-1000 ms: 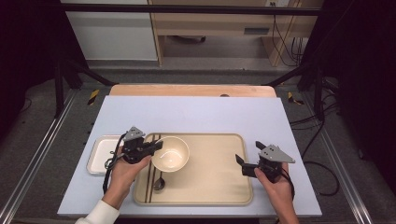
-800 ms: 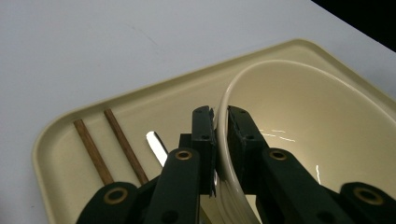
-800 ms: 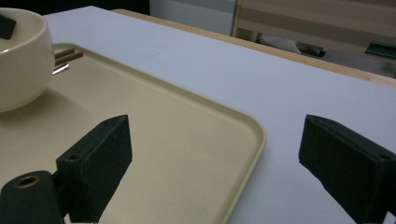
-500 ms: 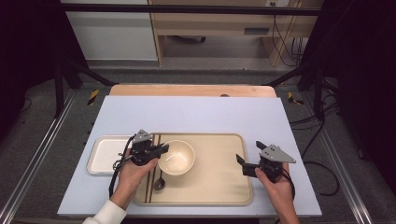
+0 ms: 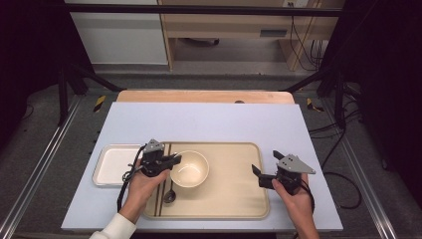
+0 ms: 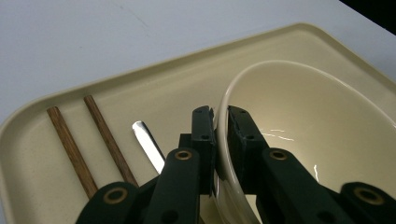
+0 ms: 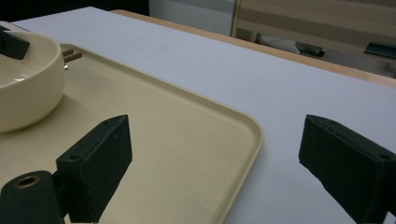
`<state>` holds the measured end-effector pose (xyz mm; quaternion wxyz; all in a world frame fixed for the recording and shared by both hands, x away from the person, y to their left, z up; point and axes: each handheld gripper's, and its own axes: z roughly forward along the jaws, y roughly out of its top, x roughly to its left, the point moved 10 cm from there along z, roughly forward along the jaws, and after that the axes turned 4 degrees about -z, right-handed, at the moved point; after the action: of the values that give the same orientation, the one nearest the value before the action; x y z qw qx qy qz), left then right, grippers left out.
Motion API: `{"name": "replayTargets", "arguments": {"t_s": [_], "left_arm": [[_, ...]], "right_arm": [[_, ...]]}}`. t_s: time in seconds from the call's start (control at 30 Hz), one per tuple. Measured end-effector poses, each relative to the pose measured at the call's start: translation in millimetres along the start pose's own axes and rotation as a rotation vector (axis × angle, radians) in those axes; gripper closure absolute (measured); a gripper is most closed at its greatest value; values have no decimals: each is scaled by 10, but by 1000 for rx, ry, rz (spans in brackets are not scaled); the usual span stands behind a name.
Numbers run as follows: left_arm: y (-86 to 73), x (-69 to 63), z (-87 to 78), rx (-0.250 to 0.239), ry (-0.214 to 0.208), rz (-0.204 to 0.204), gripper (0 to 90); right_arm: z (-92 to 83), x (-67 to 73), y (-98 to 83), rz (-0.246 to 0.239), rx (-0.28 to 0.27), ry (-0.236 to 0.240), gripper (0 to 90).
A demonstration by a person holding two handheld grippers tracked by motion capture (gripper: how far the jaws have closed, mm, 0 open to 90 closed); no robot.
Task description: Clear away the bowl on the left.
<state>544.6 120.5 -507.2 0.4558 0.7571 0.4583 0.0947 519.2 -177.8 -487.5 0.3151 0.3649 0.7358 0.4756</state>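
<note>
Left gripper point(image 6: 222, 133) clamped on the rim of the bowl point(image 5: 189, 168), tilted on the beige tray point(image 5: 234, 204); transfer pending; right gripper point(image 7: 215, 163), jaws apart, waits at the tray's right edge.

Black fingers point(image 6: 203, 140), brass-ringed screws, grey plate, black cables, white sleeve point(image 5: 115, 228).

The near part of the bowl point(image 6: 299, 140) is cut off by the bottom edge of the left gripper view, and a stretch of its rim is covered by the jaws of the left gripper point(image 6: 222, 140). The spoon point(image 6: 148, 148) is seen there as a handle alone — the rest is hidden behind the jaws. In the high view, part of the spoon is covered by the bowl, and the chopsticks point(image 5: 163, 172) are crossed by the left hand point(image 5: 144, 186) — their lengths are interrupted. In the right gripper view the bowl is cropped by the left edge.
</note>
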Motion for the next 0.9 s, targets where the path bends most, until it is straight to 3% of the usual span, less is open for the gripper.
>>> {"name": "replayTargets", "arguments": {"t_s": [0.17, 0.33, 0.43, 0.73, 0.9], "left_arm": [[-1, 0, 18, 2, 2, 3, 818], [-20, 14, 32, 10, 25, 41, 824], [-13, 22, 21, 1, 59, 105, 813], [129, 74, -299, -88, 145, 251, 460], [205, 131, -474, -131, 172, 275, 306]], "right_arm": [[1, 3, -1, 0, 2, 2, 98], [3, 3, -4, -1, 3, 2, 97], [1, 2, -3, -2, 2, 2, 97], [0, -6, -6, 2, 3, -2, 96], [3, 3, -3, -2, 2, -1, 95]]}}
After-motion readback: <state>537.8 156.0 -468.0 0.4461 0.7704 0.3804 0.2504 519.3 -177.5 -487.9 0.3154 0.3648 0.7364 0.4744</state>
